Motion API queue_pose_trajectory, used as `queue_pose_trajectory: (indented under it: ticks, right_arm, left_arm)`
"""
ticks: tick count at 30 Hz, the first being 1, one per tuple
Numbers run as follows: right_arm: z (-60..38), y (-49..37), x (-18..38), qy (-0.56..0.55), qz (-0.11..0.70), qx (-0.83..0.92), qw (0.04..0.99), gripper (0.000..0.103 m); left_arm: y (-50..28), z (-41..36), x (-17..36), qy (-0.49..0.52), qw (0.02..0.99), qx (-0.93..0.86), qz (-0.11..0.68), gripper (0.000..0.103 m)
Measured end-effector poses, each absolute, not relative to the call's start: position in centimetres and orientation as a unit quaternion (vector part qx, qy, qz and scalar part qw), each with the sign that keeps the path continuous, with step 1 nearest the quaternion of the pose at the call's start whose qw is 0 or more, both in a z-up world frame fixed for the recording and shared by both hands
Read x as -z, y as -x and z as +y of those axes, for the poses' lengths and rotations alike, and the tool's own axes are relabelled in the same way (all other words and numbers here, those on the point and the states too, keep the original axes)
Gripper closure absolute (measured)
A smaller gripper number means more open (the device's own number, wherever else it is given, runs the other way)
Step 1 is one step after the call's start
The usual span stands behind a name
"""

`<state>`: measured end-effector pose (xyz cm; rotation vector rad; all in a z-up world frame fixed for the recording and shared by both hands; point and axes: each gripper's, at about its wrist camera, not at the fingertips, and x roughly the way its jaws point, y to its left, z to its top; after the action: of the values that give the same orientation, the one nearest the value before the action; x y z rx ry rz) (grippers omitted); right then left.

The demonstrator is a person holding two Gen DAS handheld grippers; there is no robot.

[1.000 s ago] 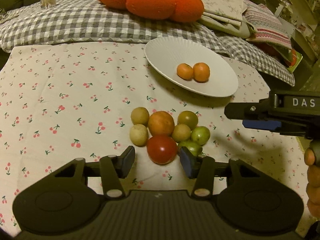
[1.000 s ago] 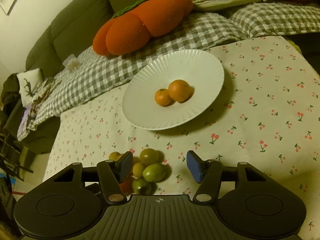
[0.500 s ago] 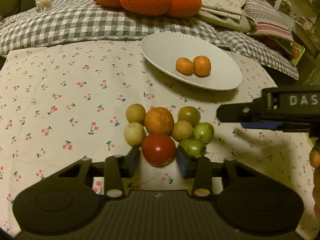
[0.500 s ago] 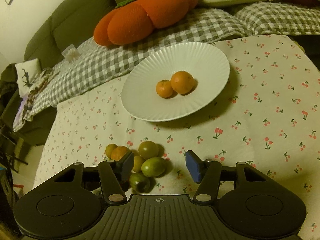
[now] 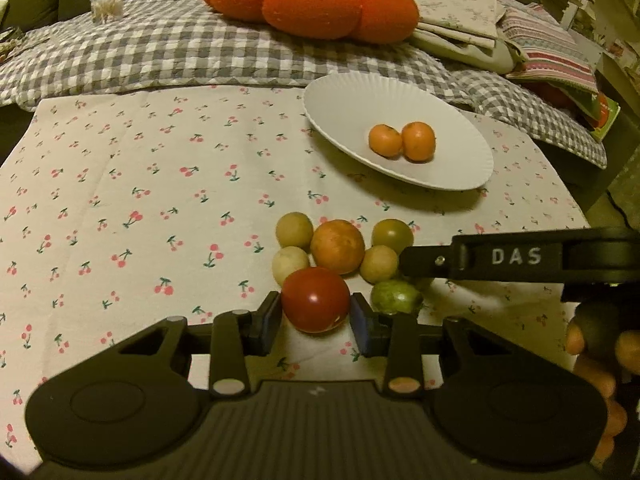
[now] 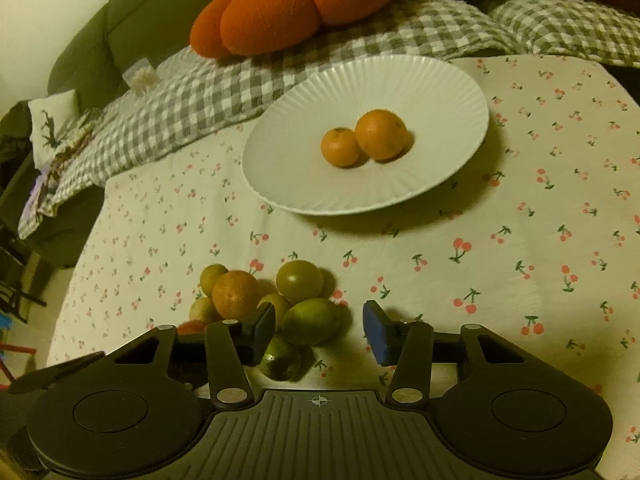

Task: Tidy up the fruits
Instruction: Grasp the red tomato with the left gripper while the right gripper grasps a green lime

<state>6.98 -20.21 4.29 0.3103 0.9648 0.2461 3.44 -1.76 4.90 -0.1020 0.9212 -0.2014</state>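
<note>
The left tongs [image 5: 315, 318] close around the red tomato [image 5: 315, 299] at the near edge of the fruit cluster on the desk [image 5: 120, 200], pads at its sides. The right tongs [image 6: 319, 326] gape empty over a green fruit [image 6: 314, 320]; their side reads "DAS" [image 5: 516, 256].

Both views are fisheye cameras riding low behind their own tool, looking forward and slightly down over the cherry-print cloth tabletop [image 5: 160, 184]. The left wrist view sits very near the cluster of small round fruits [image 5: 344, 256], facing the grey checked quilt [image 5: 200, 52] beyond. The right wrist view looks from the cluster's right side, facing the white fluted plate [image 6: 452, 80]. Both share the cluster, plate, quilt and orange pumpkin-shaped cushion [image 5: 316, 0].
</note>
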Motion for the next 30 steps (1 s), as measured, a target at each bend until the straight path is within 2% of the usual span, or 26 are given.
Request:
queue_pose_trajectory:
  ticks: [4, 7, 10, 30]
  right_arm:
    - [-19.7, -7.3, -3.6, -0.144, 0.464, -0.119, 0.866, 0.059]
    - [-19.6, -7.4, -3.8, -0.145, 0.460, -0.128, 0.867, 0.068]
    - [-19.4, -7.3, -3.9, -0.141, 0.461, -0.133, 0.866, 0.069]
    - [-21.0, -6.4, -6.8, -0.158, 0.431, -0.130, 0.879, 0.070]
  left_arm:
    - [-3.4, -1.6, -4.9, 0.048, 0.890, 0.095, 0.444, 0.068]
    - [-3.2, -1.7, -5.2, 0.046, 0.892, 0.095, 0.441, 0.068]
    - [-3.0, -1.9, -5.4, 0.038, 0.895, 0.094, 0.434, 0.068]
    - [-2.5, -2.3, -7.1, 0.025, 0.915, 0.096, 0.391, 0.068]
